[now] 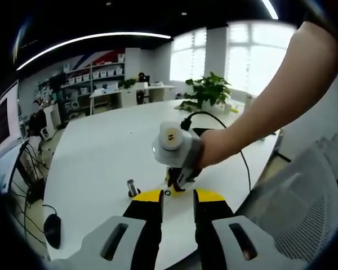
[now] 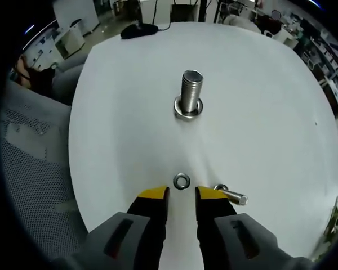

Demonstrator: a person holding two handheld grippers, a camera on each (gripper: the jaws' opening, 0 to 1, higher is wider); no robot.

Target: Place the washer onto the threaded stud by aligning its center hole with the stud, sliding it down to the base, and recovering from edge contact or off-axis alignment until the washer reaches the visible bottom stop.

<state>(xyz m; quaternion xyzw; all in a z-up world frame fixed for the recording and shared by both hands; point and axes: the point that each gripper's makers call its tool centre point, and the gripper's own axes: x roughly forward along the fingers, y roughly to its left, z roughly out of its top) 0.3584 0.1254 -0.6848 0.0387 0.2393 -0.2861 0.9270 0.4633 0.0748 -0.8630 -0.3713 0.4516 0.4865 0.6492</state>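
Note:
The threaded stud [image 2: 190,90] stands upright on the white table [image 2: 270,112], head down, with a metal ring [image 2: 188,110] around its base. A small washer [image 2: 181,181] lies flat on the table just ahead of my right gripper [image 2: 182,196], whose yellow-tipped jaws stand open, a narrow gap between them and nothing in it. In the left gripper view the stud [image 1: 132,187] is left of centre. There the right gripper [image 1: 176,184], held by a person's hand, points down at the washer [image 1: 167,193]. My left gripper [image 1: 178,197] is open and holds nothing.
A short bolt [image 2: 232,196] lies on its side beside the right gripper's right jaw. A black cable [image 1: 243,160] runs across the table. A mouse [image 1: 52,229] sits at the left edge. A mesh chair [image 1: 304,197] stands at the table's right, and a plant [image 1: 211,90] at the far end.

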